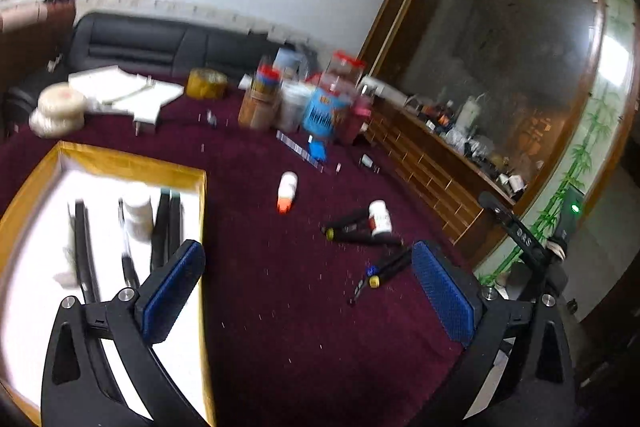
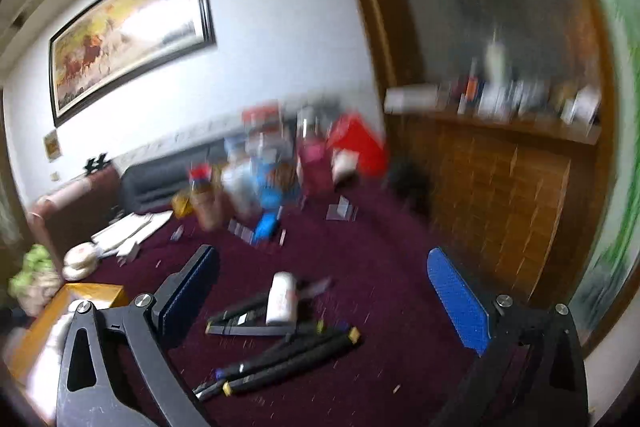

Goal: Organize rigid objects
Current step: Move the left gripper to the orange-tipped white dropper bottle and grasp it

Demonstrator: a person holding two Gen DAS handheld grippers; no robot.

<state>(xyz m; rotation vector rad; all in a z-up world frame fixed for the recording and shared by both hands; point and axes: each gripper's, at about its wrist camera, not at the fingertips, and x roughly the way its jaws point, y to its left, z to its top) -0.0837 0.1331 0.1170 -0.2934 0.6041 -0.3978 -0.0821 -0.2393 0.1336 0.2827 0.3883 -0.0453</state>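
Note:
A gold-rimmed white tray (image 1: 132, 169) at the left holds several black pens (image 1: 162, 227) and a white bottle (image 1: 138, 213). On the maroon cloth lie a white bottle with an orange cap (image 1: 287, 191), a white and red bottle (image 1: 379, 217) (image 2: 282, 299) across black markers (image 1: 352, 229) (image 2: 248, 319), and more markers (image 1: 384, 269) (image 2: 288, 357). My left gripper (image 1: 308, 291) is open and empty, above the cloth beside the tray. My right gripper (image 2: 324, 307) is open and empty, above the markers.
A cluster of jars and boxes (image 1: 308, 99) (image 2: 272, 171) stands at the table's far side, with a tape roll (image 1: 206, 83), white discs (image 1: 58, 109) and papers (image 1: 124, 91). A wooden drawer cabinet (image 1: 432, 167) (image 2: 500, 195) stands to the right. A dark sofa (image 1: 160, 43) is behind.

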